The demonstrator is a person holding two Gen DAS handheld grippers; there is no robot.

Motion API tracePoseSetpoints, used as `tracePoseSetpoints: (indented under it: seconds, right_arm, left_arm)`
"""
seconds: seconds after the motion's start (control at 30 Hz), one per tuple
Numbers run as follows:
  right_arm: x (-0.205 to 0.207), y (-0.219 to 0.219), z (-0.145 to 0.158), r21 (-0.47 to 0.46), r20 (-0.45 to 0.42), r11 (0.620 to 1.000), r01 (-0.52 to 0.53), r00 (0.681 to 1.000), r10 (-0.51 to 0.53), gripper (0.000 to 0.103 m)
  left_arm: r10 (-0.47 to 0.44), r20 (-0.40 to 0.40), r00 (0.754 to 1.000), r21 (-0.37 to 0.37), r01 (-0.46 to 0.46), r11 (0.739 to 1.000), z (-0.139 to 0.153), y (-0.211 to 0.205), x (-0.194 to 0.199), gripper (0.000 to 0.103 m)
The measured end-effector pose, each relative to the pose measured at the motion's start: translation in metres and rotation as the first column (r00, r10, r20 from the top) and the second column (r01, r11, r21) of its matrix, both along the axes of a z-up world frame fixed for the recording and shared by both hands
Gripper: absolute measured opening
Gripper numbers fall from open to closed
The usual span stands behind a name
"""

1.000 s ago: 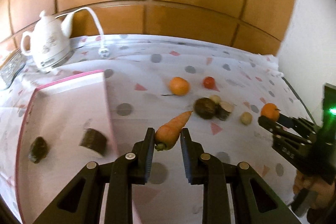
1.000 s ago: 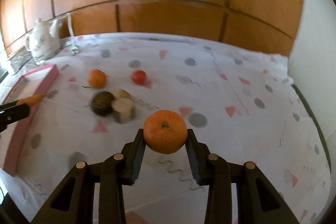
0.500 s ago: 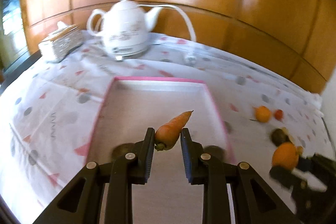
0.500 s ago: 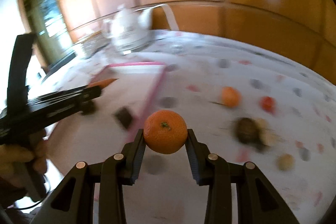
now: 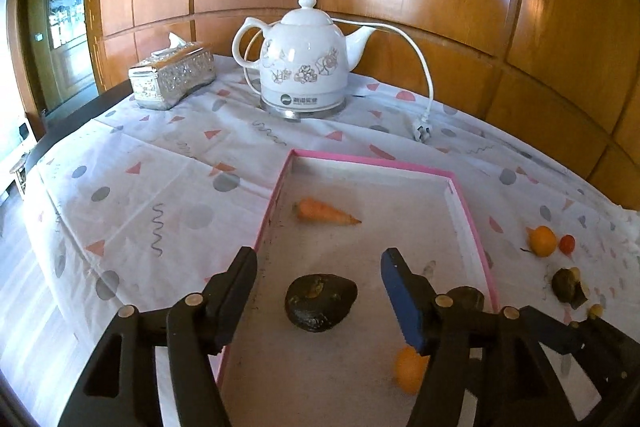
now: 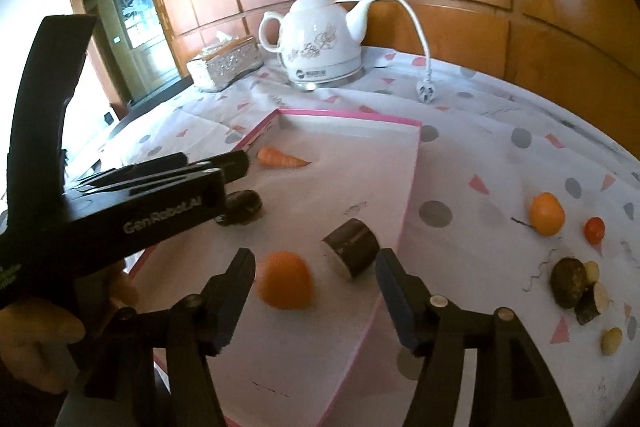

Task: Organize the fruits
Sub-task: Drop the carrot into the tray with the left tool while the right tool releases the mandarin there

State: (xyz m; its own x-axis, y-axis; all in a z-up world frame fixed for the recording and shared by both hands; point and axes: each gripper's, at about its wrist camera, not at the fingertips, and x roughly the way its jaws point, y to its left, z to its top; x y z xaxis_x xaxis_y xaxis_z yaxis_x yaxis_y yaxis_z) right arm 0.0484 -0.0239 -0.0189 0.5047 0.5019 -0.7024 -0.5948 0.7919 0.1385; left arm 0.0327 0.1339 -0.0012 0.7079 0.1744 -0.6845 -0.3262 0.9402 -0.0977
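Note:
A pink-rimmed white tray (image 5: 468, 211) (image 6: 408, 203) lies on the dotted tablecloth. In it lie a carrot (image 5: 326, 213) (image 6: 280, 159), a dark round fruit (image 5: 320, 301) (image 6: 240, 207), a dark cut piece (image 6: 352, 247) and an orange mandarin (image 6: 285, 279) (image 5: 408, 369). My left gripper (image 5: 316, 299) is open and empty above the tray. My right gripper (image 6: 314, 297) is open, with the mandarin just ahead of its left finger. On the cloth to the right lie another mandarin (image 6: 546, 214) (image 5: 542, 241), a cherry tomato (image 6: 594, 230) and a cluster of dark and pale pieces (image 6: 576, 285).
A white electric kettle (image 5: 304, 67) with cord and plug (image 5: 422, 133) stands at the back. A silver tissue box (image 5: 172, 77) sits to its left. Wood panelling backs the table. The table's left edge drops to the floor.
Both grippers have opened. The carrot has left my left gripper and lies in the tray. The mandarin has left my right gripper and sits in the tray.

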Motion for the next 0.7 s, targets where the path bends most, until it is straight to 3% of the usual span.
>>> tracePoseSetpoints:
  seconds: [0.13, 0.23, 0.57, 0.7]
  right_arm:
    - [-0.005, -0.014, 0.006, -0.012, 0.067, 0.998, 0.057, 0.996, -0.056, 0.064]
    - [-0.006, -0.029, 0.010, -0.012, 0.094, 0.992, 0.127, 0.988, -0.125, 0.064]
    - [0.004, -0.099, -0.001, 0.053, 0.026, 0.943, 0.330, 0.943, -0.331, 0.064]
    - [0.001, -0.130, -0.007, 0.056, 0.002, 0.924, 0.377, 0.926, -0.378, 0.056]
  left_arm:
    - [-0.001, 0.010, 1.000, 0.001, 0.001, 1.000, 0.003, -0.005, -0.002, 0.080]
    - [-0.012, 0.015, 1.000, 0.003, 0.012, 1.000, 0.004, -0.011, -0.005, 0.080]
    - [-0.095, 0.016, 0.995, 0.029, 0.094, 0.995, 0.005, -0.041, -0.007, 0.084]
    - [-0.155, 0.006, 0.988, 0.036, 0.154, 0.987, 0.004, -0.058, -0.005, 0.084]
